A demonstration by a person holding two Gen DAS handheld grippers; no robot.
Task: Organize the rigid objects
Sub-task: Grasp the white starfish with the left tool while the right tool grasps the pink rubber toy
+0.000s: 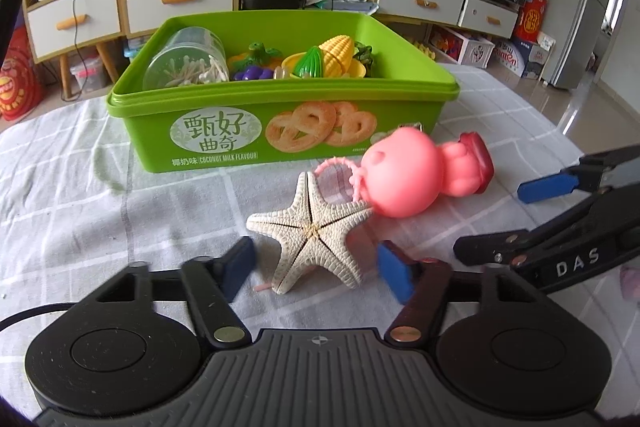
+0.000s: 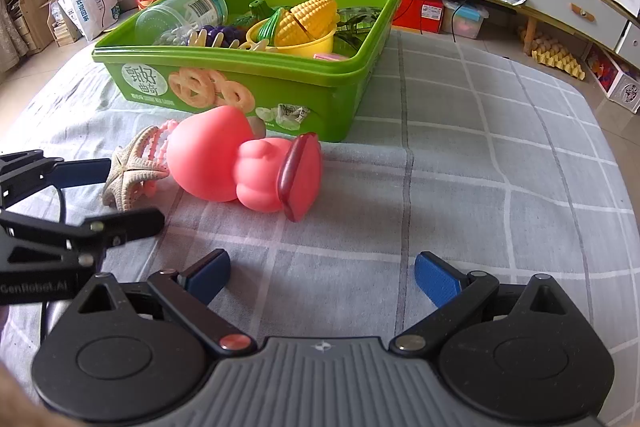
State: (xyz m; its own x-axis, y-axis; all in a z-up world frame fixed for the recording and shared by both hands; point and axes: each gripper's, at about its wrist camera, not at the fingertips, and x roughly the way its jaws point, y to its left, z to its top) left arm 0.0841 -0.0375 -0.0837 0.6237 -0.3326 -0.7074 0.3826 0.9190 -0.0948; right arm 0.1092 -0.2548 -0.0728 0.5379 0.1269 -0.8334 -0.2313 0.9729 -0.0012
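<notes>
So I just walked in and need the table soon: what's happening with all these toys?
A person with a gripper in each hand is tidying toys into the green biscuit box, which already holds a toy corn and a clear jar. The left gripper is open around the white starfish on the cloth. The pink doll lies beside it, untouched. The right gripper is open and holds nothing.

The green box (image 1: pixel 216 115) looks like glossy smooth plastic; the starfish (image 1: pixel 310 231) beside it is matt, rough and pebbled; the pink doll (image 1: pixel 404 173) seems smooth soft-sheen rubber; the checked cloth (image 2: pixel 480 147) beneath looks woven and matt.
</notes>
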